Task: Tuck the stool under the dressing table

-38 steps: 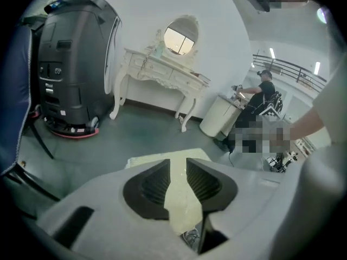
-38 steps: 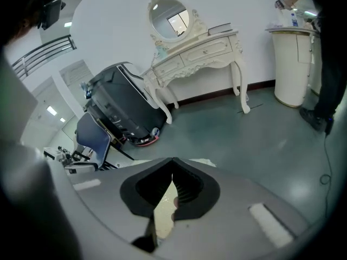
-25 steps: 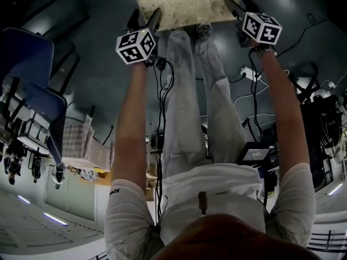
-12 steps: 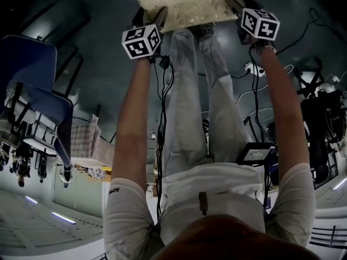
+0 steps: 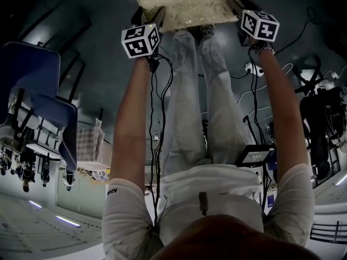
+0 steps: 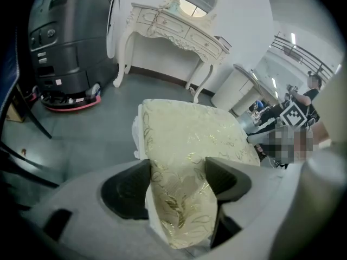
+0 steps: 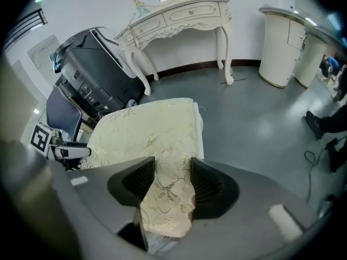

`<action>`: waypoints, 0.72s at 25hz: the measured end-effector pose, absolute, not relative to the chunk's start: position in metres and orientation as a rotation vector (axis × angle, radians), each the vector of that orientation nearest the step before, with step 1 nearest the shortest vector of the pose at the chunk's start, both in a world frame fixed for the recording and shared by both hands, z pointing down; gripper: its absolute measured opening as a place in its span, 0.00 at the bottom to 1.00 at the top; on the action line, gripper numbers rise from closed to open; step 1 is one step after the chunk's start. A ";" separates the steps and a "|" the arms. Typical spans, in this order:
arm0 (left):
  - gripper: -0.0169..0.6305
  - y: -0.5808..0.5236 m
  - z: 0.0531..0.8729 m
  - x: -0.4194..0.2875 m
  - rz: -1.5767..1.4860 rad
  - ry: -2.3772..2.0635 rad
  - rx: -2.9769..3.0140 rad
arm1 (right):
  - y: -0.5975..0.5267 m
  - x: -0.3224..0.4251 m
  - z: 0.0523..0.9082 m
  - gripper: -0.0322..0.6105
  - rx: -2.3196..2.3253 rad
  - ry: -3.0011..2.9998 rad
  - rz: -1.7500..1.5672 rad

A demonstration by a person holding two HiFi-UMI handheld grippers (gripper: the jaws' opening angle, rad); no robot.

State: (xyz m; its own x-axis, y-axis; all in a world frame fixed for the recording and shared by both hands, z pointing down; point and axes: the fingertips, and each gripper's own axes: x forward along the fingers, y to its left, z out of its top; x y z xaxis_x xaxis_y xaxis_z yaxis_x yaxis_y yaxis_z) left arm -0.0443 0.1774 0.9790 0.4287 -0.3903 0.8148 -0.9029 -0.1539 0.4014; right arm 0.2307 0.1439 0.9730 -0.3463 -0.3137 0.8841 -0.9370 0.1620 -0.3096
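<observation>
1. The fingers [image 6: 127, 191] of your left gripper [image 6: 179, 169] are closing on the near left corner of the stool [image 6: 190, 140], its cushion fabric touching both.
2. The fingers [image 7: 209, 186] of your right gripper [image 7: 172, 169] are closing too, pinching the near right corner.
3. The stool stands on the floor [image 7: 260, 112] just ahead of you, well apart from the dressing table [image 7: 179, 15] by the wall.
4. Nothing looks tucked yet; the whole push across the floor and under that surface likely remains.
</observation>
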 end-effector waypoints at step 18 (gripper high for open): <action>0.54 0.053 0.981 -0.070 0.728 -1.059 1.858 | 0.053 0.207 0.974 0.38 1.312 -1.750 1.213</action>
